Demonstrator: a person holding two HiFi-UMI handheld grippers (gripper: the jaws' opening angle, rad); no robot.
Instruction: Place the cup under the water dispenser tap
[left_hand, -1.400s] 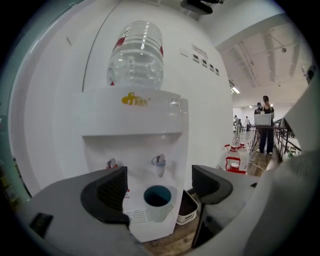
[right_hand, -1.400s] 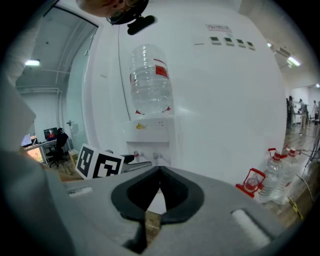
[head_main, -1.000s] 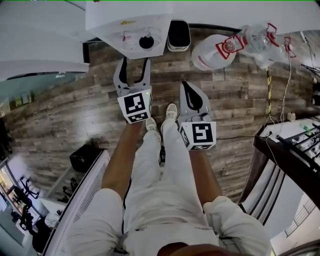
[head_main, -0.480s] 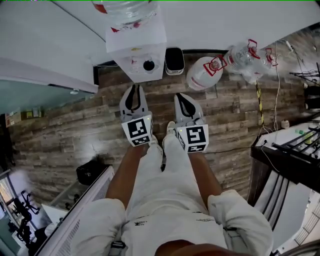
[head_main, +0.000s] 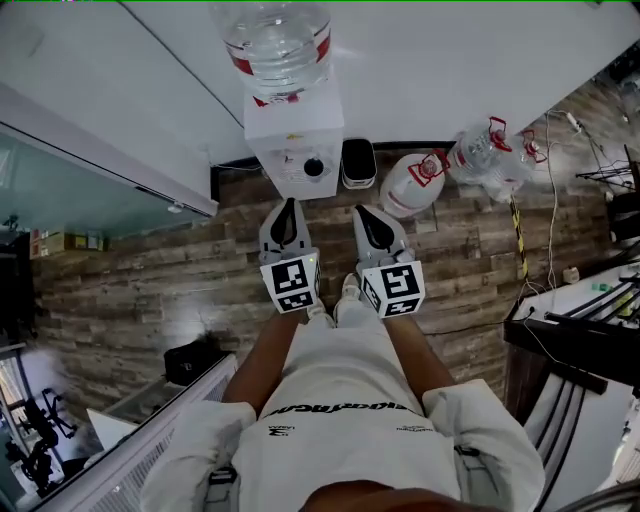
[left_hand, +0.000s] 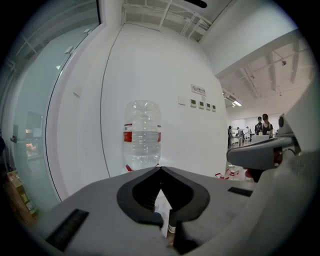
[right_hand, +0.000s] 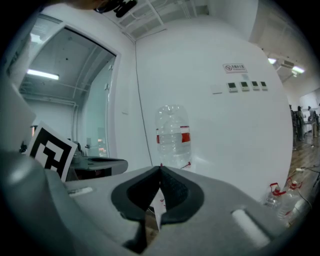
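Left claw (head_main: 289, 203) and right claw (head_main: 369, 211) are both closed on nothing, held side by side short of the water dispenser (head_main: 295, 130), seemingly because the dark cup (head_main: 314, 167) already sits in its dispensing recess.

The floor (head_main: 150, 290) is grainy wood plank with a slight sheen. The water bottle (head_main: 275, 40) is clear, glossy plastic. The water dispenser (head_main: 295, 135) is smooth and white, probably plastic. The wall (head_main: 450, 60) is matt white, and the glass partition (head_main: 90, 190) is glossy.
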